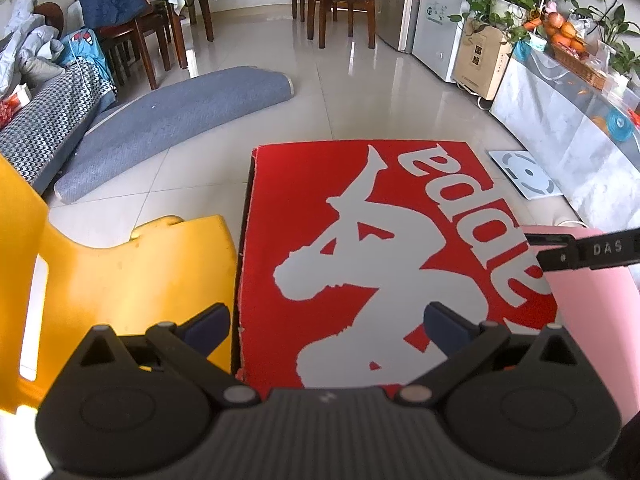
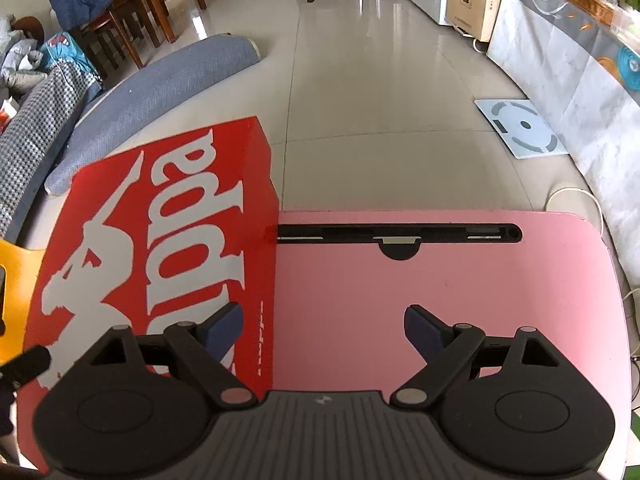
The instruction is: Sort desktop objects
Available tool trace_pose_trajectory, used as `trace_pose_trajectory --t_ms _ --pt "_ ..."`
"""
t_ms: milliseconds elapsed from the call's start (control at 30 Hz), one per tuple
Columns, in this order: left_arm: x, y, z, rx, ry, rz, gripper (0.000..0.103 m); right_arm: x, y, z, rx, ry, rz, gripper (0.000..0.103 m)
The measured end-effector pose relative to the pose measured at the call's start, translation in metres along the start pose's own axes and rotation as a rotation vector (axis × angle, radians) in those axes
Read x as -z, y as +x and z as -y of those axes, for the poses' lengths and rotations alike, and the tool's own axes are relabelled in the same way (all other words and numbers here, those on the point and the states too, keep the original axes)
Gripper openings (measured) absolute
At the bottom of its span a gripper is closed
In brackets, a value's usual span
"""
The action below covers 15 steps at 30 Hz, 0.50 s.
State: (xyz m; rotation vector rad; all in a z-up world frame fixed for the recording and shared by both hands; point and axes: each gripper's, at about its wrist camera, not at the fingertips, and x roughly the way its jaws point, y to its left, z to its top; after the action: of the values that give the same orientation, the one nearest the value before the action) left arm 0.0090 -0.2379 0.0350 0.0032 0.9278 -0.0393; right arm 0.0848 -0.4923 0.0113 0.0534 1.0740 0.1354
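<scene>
Both the left gripper and the right gripper hang wide and hold nothing. No loose objects show on the pink desk; the closed red box at centre frame reads "appa". Keep approaches low and square. The right gripper's arm, right edge, reads "DAS".

Red box with white print, pink table, yellow chair.

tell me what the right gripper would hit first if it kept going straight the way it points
Probably the pink desk top: the open right gripper looks forward and down over its bare surface, short of the black slot. The red box lies off to its left. Depth is unclear.
</scene>
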Motion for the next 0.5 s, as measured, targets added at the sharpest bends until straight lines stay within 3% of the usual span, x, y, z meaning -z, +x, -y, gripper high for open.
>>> trace_pose_trajectory --t_ms 500 --pt "-0.002 0.000 0.012 0.012 0.044 -0.003 0.103 -0.003 -0.018 -0.004 -0.092 -0.018 0.031 0.088"
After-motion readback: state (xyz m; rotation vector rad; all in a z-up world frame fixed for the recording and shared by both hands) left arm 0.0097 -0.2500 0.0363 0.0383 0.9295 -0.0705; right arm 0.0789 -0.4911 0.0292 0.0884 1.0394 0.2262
